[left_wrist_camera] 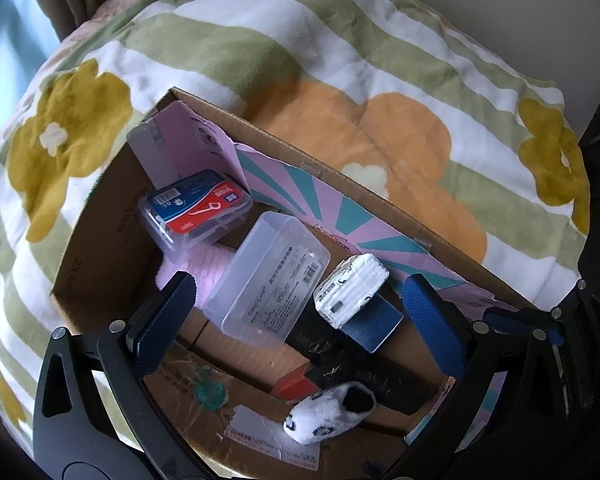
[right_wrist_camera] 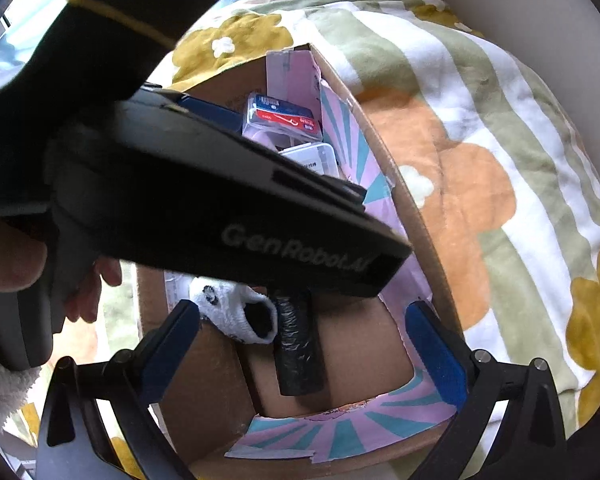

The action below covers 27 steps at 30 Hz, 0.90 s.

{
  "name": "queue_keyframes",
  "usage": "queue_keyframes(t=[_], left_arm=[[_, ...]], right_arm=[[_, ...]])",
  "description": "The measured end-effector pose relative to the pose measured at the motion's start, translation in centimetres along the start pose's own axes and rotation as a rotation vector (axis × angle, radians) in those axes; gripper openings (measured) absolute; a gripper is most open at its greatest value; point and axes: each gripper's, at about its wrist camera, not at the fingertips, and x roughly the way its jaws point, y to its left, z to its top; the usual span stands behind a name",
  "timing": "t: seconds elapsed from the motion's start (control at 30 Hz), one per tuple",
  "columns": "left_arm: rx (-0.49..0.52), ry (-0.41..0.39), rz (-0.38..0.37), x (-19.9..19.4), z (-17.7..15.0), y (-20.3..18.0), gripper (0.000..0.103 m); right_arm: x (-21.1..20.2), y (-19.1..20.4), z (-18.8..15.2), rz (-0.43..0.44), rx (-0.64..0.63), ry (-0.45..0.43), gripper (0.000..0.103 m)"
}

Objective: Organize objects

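Observation:
A cardboard box (left_wrist_camera: 100, 216) lies on a flowered blanket. In it are a clear floss-pick case with a red and blue label (left_wrist_camera: 198, 206), a clear plastic case (left_wrist_camera: 270, 280), a white wrapped pack (left_wrist_camera: 352, 290) on a blue box (left_wrist_camera: 374, 326), a black roll (left_wrist_camera: 380, 376) and a white panda sock (left_wrist_camera: 328, 412). My left gripper (left_wrist_camera: 300, 320) is open above them, holding nothing. My right gripper (right_wrist_camera: 300, 344) is open over the box (right_wrist_camera: 404, 200), above the black roll (right_wrist_camera: 298, 352) and the sock (right_wrist_camera: 236, 312). The left gripper's black body (right_wrist_camera: 220, 216) hides most of the contents.
The blanket (left_wrist_camera: 340, 60) with green stripes and orange and yellow flowers surrounds the box. The box has a pink and teal lining (left_wrist_camera: 332, 216). A curtain and window (left_wrist_camera: 4, 40) are at the far left. A hand (right_wrist_camera: 8, 256) holds the left gripper's handle.

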Motion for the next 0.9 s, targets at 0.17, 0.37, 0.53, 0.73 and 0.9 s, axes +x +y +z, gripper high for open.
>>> queue_keyframes(t=[0.17,0.37,0.53,0.73,0.9], left_arm=[[-0.012,-0.003,0.0,-1.3,-0.3,-0.1,0.103],[-0.074,-0.03,0.009,-5.4,-1.3,0.6,0.103],[-0.138,-0.076,0.024,-10.6,-2.6,1.4,0.103],[-0.239,-0.134,0.059,-16.8,-5.4,3.1,0.103],[-0.359,-0.186,0.096,-22.3,-9.4,5.3,0.103]], right_arm=[[-1.9,0.5,0.2,-0.004,-0.011,-0.005,0.102],[-6.3,1.9,0.7,0.01,-0.038,-0.04,0.102],[-9.5,3.2,0.7,0.023,-0.083,-0.073,0.102],[-13.4,6.0,1.1,0.046,-0.137,-0.105,0.102],[-16.5,9.6,0.8,0.079,-0.215,-0.133,0.102]])
